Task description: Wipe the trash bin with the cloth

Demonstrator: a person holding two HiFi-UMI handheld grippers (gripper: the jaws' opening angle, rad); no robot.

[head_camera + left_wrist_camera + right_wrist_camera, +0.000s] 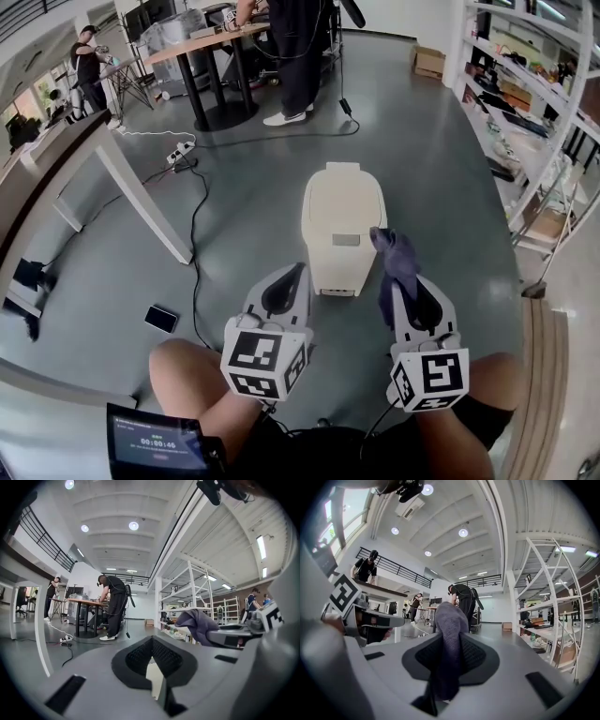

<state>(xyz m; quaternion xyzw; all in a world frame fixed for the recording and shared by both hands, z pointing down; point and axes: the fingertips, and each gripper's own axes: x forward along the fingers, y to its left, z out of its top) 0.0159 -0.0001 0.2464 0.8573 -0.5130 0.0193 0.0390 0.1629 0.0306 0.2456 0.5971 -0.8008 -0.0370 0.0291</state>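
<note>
A cream-white trash bin (342,225) with its lid down stands on the grey floor just ahead of both grippers. My right gripper (394,283) is shut on a purple-grey cloth (395,261), which sticks up past the fingertips and hangs beside the bin's right front corner. In the right gripper view the cloth (450,644) fills the gap between the jaws. My left gripper (299,270) is shut and holds nothing, its tip close to the bin's left front corner. Below its jaws in the left gripper view, a strip of the bin (153,677) shows, and the cloth (198,623) appears at the right.
A dark phone (161,319) lies on the floor at left, near a black cable (196,234) and a power strip (181,150). A white table (112,159) stands at left and white shelving (539,112) at right. A person (295,56) stands by a far table.
</note>
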